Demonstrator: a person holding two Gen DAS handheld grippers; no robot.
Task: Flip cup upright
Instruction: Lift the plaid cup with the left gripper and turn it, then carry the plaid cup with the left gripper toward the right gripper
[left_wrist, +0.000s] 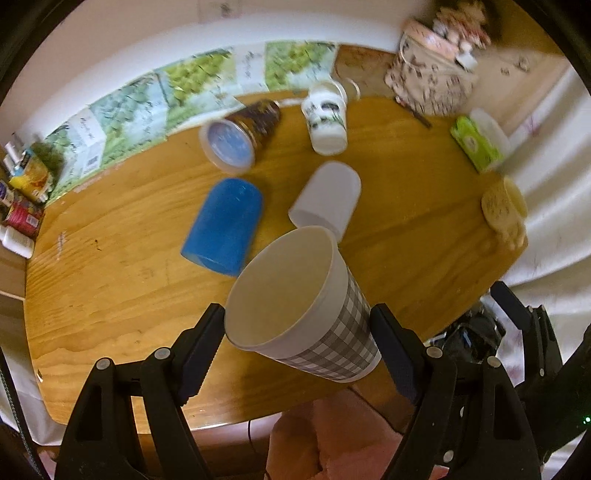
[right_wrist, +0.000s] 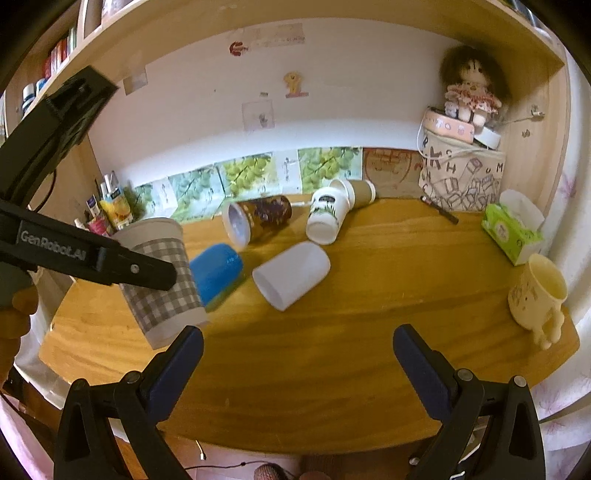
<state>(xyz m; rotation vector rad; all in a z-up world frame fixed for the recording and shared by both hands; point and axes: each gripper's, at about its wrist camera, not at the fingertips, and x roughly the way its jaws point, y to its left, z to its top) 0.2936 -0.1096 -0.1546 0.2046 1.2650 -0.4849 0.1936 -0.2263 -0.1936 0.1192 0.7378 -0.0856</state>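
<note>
My left gripper (left_wrist: 297, 328) is shut on a grey-checked paper cup (left_wrist: 306, 306), held above the wooden table (left_wrist: 110, 295) with its mouth up and tilted. The same cup (right_wrist: 162, 280) shows at the left of the right wrist view, pinched by the left gripper's finger (right_wrist: 140, 271). My right gripper (right_wrist: 297, 350) is open and empty over the table's front. On the table lie a blue cup (left_wrist: 225, 225), a white cup (left_wrist: 328, 197), a dark patterned cup (left_wrist: 240, 136) and a white printed cup (left_wrist: 327, 118), all on their sides.
A green tissue box (right_wrist: 511, 230) and a cream mug with legs (right_wrist: 535, 299) stand at the right. A printed bag with a doll (right_wrist: 461, 177) stands at the back right. Bottles and boxes (right_wrist: 110, 210) crowd the back left. A brown cup (right_wrist: 360, 192) lies by the wall.
</note>
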